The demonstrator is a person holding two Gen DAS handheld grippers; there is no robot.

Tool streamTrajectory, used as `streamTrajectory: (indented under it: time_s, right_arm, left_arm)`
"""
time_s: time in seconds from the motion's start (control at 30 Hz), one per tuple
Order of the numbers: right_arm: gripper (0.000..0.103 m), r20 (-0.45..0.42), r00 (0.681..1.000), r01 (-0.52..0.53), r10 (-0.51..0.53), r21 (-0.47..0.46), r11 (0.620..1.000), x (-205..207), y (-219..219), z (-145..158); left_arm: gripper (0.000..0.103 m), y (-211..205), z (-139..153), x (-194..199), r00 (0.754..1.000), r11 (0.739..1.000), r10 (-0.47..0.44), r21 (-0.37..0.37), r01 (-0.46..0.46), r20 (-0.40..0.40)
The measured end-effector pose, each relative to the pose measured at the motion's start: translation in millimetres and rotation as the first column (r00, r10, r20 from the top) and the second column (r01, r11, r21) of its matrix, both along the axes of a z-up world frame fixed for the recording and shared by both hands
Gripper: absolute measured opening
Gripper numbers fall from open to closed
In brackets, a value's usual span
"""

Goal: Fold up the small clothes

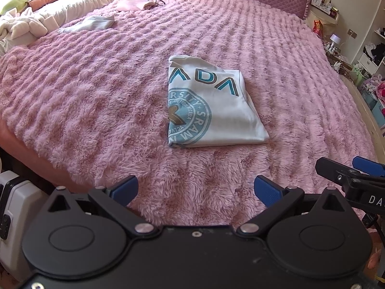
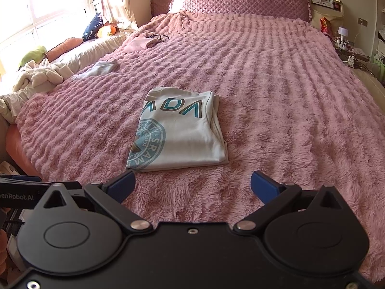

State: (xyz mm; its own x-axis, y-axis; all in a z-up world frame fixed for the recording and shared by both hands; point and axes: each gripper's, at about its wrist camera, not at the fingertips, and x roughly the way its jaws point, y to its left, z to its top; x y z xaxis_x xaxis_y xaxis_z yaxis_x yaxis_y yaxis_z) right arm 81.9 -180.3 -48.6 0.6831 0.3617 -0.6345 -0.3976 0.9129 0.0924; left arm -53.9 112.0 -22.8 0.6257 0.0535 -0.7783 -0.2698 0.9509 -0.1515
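A white T-shirt (image 1: 214,106) with teal lettering and a round teal print lies folded into a compact rectangle on the pink fluffy blanket (image 1: 96,101). It also shows in the right wrist view (image 2: 180,132). My left gripper (image 1: 196,190) is open and empty, hovering over the blanket short of the shirt's near edge. My right gripper (image 2: 192,185) is open and empty, just short of the shirt's near edge. The right gripper's side also shows at the right edge of the left wrist view (image 1: 356,178).
A small pale striped garment (image 2: 101,69) and a pink garment (image 2: 142,43) with a black cord lie at the far left of the bed. Crumpled white cloth (image 2: 36,77) and cushions sit along the window side. A quilted headboard (image 2: 240,0) and cluttered shelves (image 1: 368,55) border the bed.
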Motion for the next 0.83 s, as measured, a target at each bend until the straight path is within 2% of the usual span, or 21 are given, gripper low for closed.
streamTrajectory:
  time_s: [0.83]
  right_arm:
    - [0.103,-0.008,1.000,0.002,-0.002,-0.004,1.000,2.2,-0.6,2.4]
  left_arm:
    - [0.103,-1.3,-1.3,6.0,1.000,1.000,-0.015,0.017,0.015,-0.013]
